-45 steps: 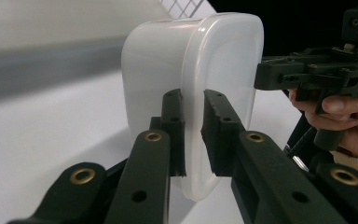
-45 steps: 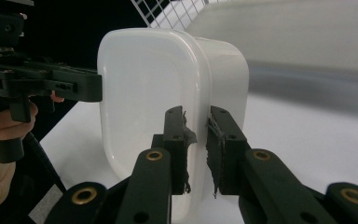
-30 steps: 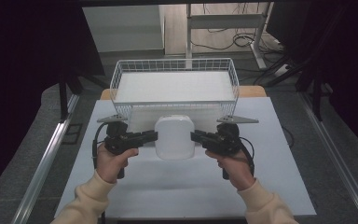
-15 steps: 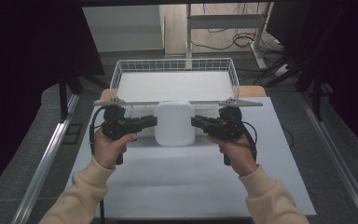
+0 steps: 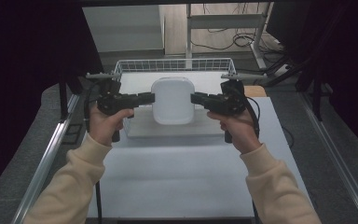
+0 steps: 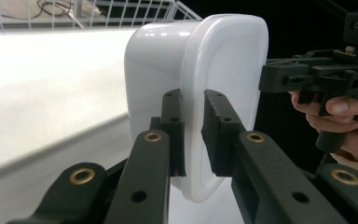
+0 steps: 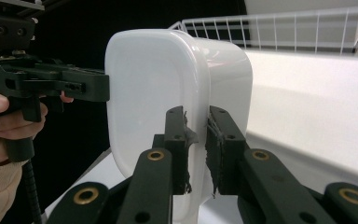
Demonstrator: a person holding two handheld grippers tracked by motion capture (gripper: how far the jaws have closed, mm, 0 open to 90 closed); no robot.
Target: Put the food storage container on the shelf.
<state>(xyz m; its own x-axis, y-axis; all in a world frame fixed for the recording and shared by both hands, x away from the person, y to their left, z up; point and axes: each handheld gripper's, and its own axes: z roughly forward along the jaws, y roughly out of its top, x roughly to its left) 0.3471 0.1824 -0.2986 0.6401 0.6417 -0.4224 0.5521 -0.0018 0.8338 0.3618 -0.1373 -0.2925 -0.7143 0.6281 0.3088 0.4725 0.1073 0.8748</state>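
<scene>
Object: white plastic container, held above the wire basket | Grip: my left gripper and right gripper each clamp its rim, opposite sides | Handling: I judge it light, stiff, slippery.

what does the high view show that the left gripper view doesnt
High view alone: both forearms in cream sleeves, the whole white table, the full outline of the wire basket, and the floor cables beyond.

Left gripper view alone: the left gripper close up, its two black jaws clamped on the protruding rim of the white container, one jaw on each side of the rim.

Both: the white container held in the air between the two grippers, over the basket, with the right gripper gripping the opposite edge.
</scene>
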